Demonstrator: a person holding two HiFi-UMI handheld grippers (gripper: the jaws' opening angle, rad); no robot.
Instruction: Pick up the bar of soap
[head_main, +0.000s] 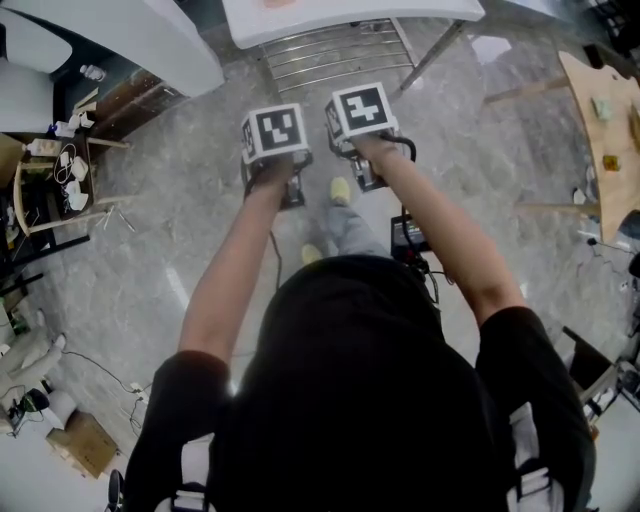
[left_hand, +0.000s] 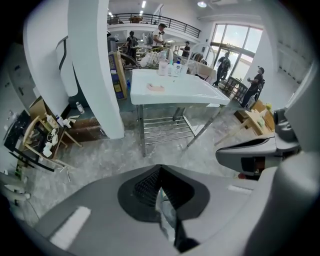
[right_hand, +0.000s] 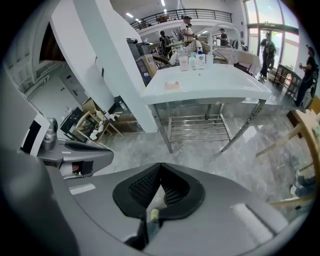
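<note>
Table (right_hand: 220, 86) with soap (right_hand: 171, 85) beyond shut right tool (right_hand: 161, 167)

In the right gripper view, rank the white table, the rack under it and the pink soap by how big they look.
1. table
2. rack
3. soap
All sit about equally far away, so the order holds.

The right claw (right_hand: 160, 171) has its jaws pressed together with nothing between them. Far ahead, a white desk (right_hand: 225, 86) carries a pink bar of soap (right_hand: 172, 85), and bottles (right_hand: 192, 61) stand at its far edge.
</note>
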